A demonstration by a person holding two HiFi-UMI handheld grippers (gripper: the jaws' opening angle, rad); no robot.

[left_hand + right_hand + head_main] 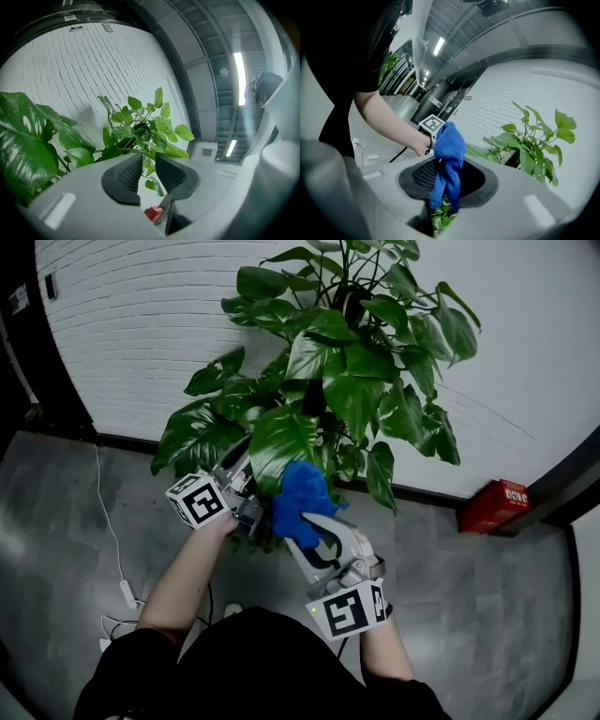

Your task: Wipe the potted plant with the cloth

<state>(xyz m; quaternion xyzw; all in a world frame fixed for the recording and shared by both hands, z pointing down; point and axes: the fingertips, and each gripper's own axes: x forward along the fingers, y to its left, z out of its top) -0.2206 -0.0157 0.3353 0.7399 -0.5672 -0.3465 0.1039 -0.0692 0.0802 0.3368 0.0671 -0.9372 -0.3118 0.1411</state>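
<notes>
The potted plant [347,381] rises before the white brick wall, its broad green leaves spreading wide. My right gripper [307,521] is shut on a bunched blue cloth [302,501], which lies against the lower edge of a large leaf [281,442]. The right gripper view shows the cloth [449,150] hanging between the pads of that gripper [449,180], with the plant [529,150] beyond. My left gripper [246,491] sits just left of the cloth, under the same leaf. In its own view the left gripper [149,173] shows only a narrow slit; whether it pinches a leaf is unclear.
A red box [494,505] sits on the floor by the wall at the right. A white cable with an adapter [127,592] trails over the grey floor at the left. A big leaf [23,145] hangs close on the left gripper's left side.
</notes>
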